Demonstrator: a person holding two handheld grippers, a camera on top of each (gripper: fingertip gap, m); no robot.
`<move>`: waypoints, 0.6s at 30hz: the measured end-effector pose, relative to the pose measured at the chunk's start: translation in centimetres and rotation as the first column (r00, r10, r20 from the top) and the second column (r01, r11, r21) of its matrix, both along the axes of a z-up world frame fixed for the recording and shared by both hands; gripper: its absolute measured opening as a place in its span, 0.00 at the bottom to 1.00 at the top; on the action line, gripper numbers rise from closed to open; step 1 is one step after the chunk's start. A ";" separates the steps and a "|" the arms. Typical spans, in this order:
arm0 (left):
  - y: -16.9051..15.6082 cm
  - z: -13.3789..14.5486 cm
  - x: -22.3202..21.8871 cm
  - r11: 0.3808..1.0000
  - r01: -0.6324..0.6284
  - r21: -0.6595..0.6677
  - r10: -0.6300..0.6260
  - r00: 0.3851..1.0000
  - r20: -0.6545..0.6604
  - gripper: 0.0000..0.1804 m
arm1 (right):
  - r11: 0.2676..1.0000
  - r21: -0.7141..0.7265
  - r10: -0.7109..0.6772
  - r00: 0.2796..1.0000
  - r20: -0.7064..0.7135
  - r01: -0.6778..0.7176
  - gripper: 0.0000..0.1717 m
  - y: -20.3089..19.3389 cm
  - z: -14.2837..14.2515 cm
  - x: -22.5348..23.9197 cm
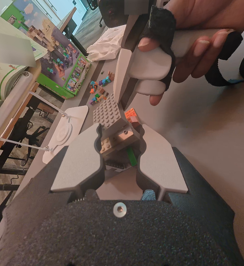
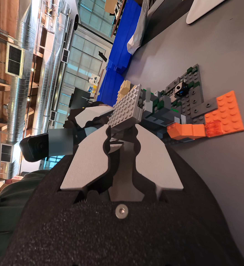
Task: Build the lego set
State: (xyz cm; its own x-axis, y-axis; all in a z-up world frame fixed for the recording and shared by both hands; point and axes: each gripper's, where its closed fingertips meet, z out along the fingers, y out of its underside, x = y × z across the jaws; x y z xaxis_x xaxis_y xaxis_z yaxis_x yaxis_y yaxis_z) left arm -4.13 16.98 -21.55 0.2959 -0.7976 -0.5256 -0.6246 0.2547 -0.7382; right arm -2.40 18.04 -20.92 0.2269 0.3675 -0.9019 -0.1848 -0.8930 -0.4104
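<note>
A grey studded plate (image 2: 125,106) tops a brick build (image 2: 183,106) on the grey table (image 2: 204,187). The left gripper (image 1: 120,133) and right gripper (image 2: 122,129) each clamp the build's upper block. Loose bricks (image 1: 98,89) lie toward the table's far edge; the near side is bare.

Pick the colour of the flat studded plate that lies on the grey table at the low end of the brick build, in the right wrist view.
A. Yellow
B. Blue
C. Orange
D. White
C: the orange plate lies flat on the grey table, joined to the dark grey brick build at its edge.
</note>
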 end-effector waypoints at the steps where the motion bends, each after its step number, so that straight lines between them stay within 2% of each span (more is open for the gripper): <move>1: 0.0 0.0 0.0 1.000 0.000 0.000 0.000 1.000 0.001 0.28 | 1.000 0.000 0.002 1.000 0.001 -0.002 0.17 0.0 0.0 -0.1; 18: 0.0 0.0 -0.2 1.000 -0.001 0.002 0.001 1.000 0.005 0.28 | 1.000 -0.012 0.020 1.000 -0.018 -0.020 0.16 0.0 -0.1 -0.6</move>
State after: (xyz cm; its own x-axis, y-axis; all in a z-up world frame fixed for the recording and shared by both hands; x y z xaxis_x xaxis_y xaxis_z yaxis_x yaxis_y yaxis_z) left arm -4.38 16.97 -21.53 0.2995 -0.7960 -0.5260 -0.6216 0.2555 -0.7405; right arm -2.99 18.08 -20.97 0.2039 0.3605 -0.9102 -0.1741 -0.9015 -0.3961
